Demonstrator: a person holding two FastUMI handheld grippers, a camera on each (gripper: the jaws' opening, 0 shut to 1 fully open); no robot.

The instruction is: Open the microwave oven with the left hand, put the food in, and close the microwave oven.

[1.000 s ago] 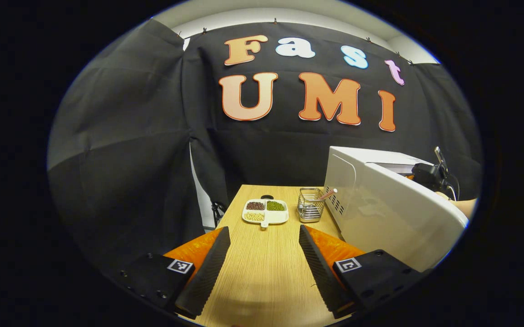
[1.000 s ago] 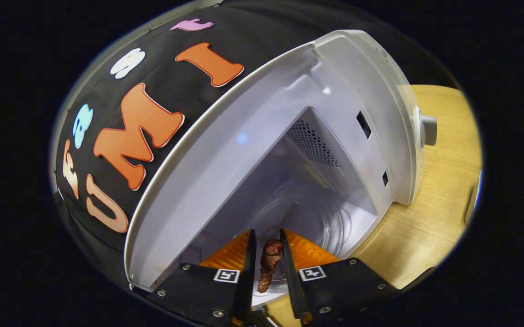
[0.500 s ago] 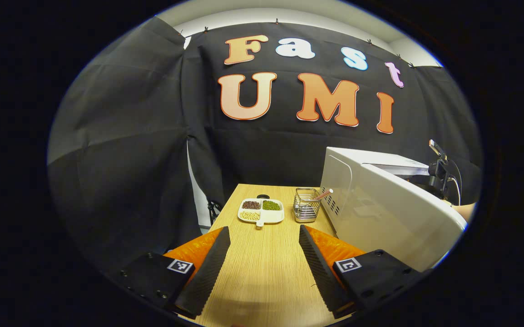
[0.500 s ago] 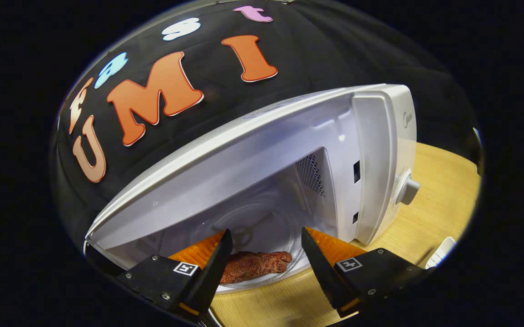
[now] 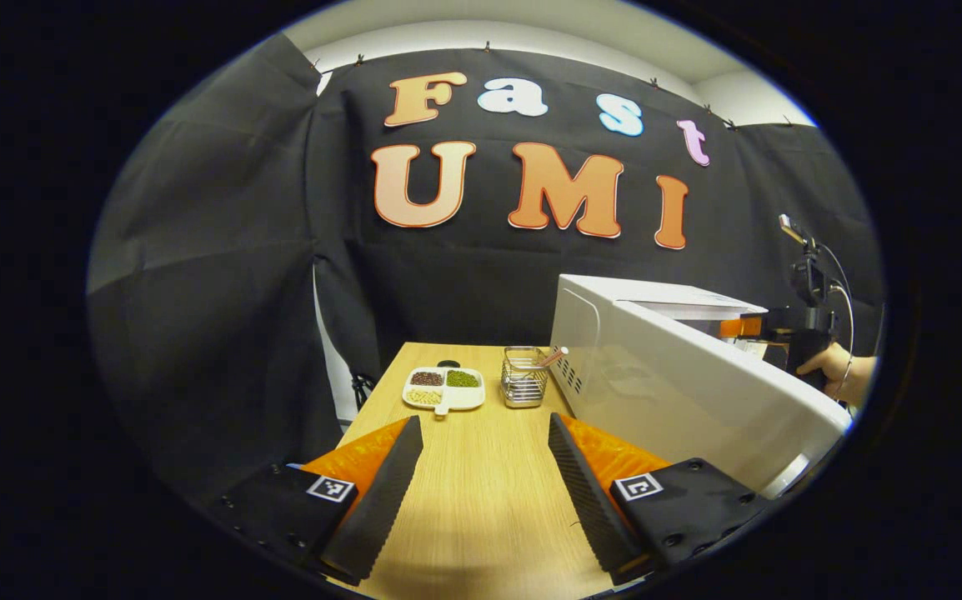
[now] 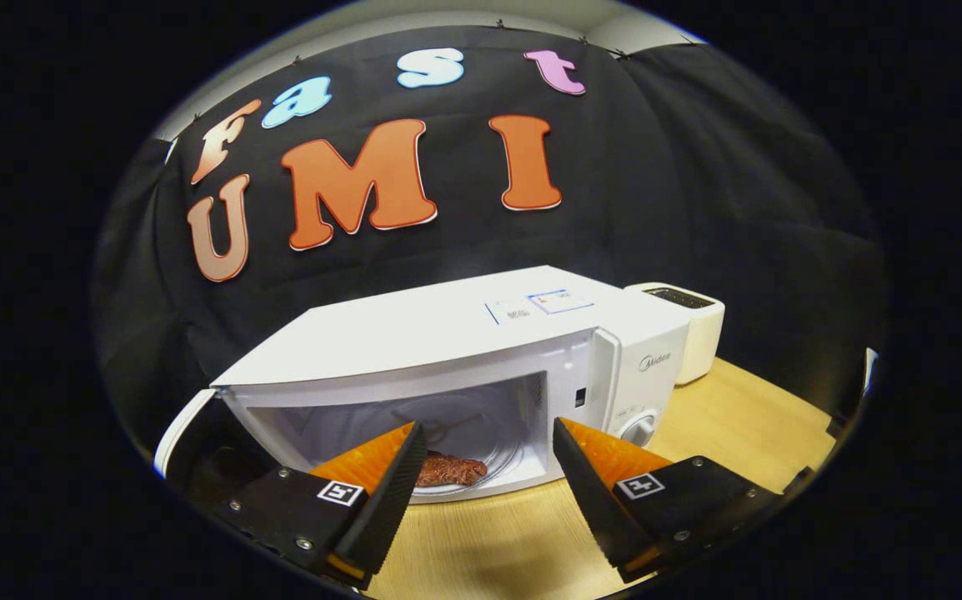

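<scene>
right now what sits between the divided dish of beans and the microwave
A small wire basket stands on the table between the divided dish and the microwave, seen in the left gripper view.

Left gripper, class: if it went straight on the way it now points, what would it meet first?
Probably nothing soon: the left gripper points along bare table, toward the divided dish and wire basket far off. The open microwave door lies to its right; depth is unclear.

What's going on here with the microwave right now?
The piece of meat lies on the glass plate inside the microwave, whose door stands open. The right tool is open and empty, out in front of the opening. The left tool is open over the table beside the door, not touching it.
</scene>
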